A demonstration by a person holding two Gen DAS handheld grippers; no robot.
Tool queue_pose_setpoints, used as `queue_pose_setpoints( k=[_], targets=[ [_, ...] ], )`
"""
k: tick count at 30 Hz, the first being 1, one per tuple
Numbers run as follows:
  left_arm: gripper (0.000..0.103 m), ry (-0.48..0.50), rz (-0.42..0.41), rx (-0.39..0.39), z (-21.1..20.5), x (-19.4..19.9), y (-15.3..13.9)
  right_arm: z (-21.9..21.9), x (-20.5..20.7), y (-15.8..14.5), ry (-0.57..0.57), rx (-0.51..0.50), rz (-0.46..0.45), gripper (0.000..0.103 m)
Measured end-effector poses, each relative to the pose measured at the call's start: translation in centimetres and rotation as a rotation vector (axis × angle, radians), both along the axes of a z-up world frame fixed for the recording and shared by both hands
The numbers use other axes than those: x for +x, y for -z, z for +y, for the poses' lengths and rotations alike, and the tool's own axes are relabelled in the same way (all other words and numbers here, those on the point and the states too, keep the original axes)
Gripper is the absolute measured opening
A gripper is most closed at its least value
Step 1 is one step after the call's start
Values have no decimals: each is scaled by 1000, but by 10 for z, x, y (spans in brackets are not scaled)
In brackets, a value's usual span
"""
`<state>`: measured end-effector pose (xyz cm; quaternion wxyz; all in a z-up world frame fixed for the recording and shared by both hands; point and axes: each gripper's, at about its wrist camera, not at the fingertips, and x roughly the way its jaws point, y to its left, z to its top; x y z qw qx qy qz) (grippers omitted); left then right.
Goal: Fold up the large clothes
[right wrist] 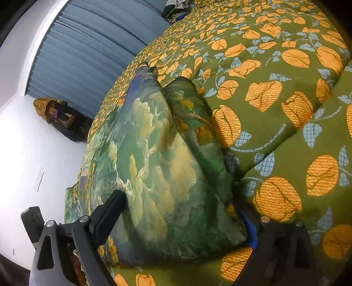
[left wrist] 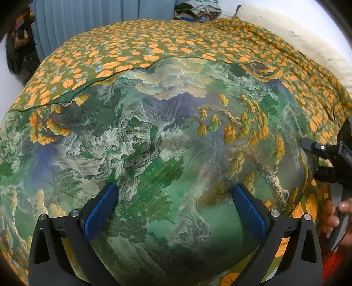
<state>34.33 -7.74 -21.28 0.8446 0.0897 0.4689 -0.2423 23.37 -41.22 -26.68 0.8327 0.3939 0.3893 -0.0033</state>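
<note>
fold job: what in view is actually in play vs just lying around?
In play:
- green landscape-print cloth
- left gripper, open
- right gripper, open around the cloth's fold

Lying around:
- orange-leaf bedspread underneath
- clothes pile
- dark bag on floor
- blue curtain

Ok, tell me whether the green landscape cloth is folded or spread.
Folded: the green landscape cloth shows stacked layers along a doubled edge on the bedspread.

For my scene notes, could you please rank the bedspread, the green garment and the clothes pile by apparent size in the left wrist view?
1. green garment
2. bedspread, comparable; nearness inflates the garment
3. clothes pile
</note>
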Motion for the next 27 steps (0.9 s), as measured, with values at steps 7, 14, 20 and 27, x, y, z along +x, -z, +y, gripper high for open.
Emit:
queue_pose_setpoints(
  k=[7, 14, 20, 27],
  targets=[
    [103, 8, 1, -5, -1, 4, 4, -9, 0, 5, 9, 77, -16, 95],
    [103, 35, 21, 15, -2, 9, 3, -10, 4, -4, 4, 97, -56, 44],
    [91, 75, 28, 44, 1, 14, -62, 42, -13, -86, -118, -182, -250, 39],
    [99, 292, 67, -124, -55, -6, -175, 123, -24, -138, -249, -510, -361, 39]
  ],
)
